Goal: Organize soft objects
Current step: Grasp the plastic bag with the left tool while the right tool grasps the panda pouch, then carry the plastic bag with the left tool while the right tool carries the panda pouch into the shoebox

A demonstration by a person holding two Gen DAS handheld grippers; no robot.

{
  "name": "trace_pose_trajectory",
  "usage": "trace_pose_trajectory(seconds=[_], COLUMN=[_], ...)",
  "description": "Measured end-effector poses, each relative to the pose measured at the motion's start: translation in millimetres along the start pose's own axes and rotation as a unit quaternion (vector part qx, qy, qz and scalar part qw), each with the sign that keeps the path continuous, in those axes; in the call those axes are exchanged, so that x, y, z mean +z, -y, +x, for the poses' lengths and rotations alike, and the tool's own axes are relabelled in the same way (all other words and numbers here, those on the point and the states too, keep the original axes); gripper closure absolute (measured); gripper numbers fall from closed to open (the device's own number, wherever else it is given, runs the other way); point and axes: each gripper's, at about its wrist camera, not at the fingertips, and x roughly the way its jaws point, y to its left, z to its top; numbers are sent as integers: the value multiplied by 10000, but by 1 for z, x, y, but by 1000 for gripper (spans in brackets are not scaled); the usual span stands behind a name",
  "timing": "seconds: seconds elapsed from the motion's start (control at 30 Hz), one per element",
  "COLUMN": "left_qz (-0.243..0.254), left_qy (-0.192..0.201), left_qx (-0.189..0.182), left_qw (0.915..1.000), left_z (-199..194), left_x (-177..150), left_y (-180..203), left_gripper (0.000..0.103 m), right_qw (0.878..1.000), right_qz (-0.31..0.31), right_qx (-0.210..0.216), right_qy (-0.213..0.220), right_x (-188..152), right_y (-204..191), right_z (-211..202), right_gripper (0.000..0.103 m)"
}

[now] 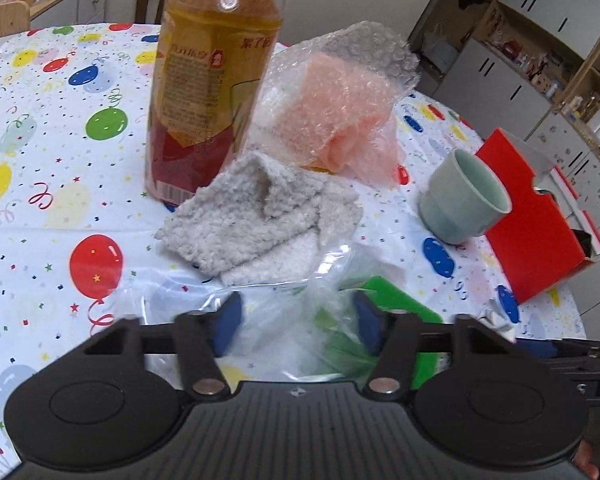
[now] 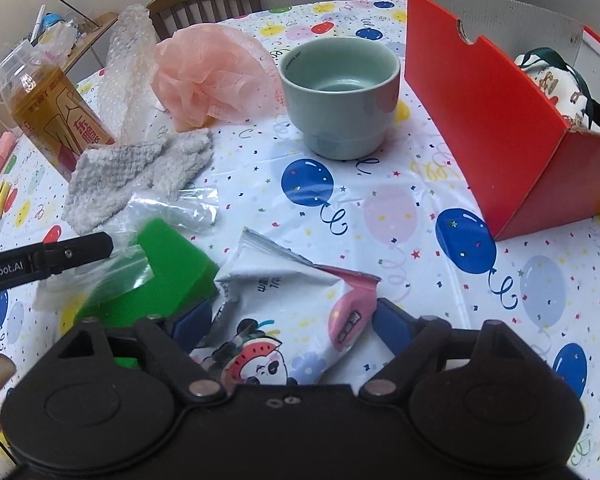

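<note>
Two grippers sit low over the counter: your left gripper is spread around a clear plastic bag over a green block, your right gripper spread around a printed wipes packet. Judging by this, pinch next, then carry to the red box. Farther off lie the grey cloth and peach mesh pouf; bubble wrap blurs it in the left view.
</note>
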Motion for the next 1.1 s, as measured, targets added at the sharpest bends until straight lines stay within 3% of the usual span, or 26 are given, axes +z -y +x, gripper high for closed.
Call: trace_pose_trajectory(seconds=[0.27, 0.43, 0.8, 1.1], left_qz=[160, 163, 63, 155], left_qy=[105, 238, 551, 807], left_qx=[-44, -28, 1, -172], left_qw=[9998, 9996, 9985, 9965], left_z=[-9, -20, -53, -82], left_x=[-4, -4, 2, 13], left_y=[13, 16, 26, 61], left_gripper=[80, 85, 87, 87], right_qw=[9998, 9995, 9973, 9944], right_qz=[-155, -122, -39, -197], right_qx=[61, 100, 373, 514], right_qy=[82, 285, 638, 905], right_x=[-4, -3, 2, 13], right_y=[1, 12, 42, 69], right_z=[-9, -25, -73, -114], right_gripper=[28, 30, 30, 30])
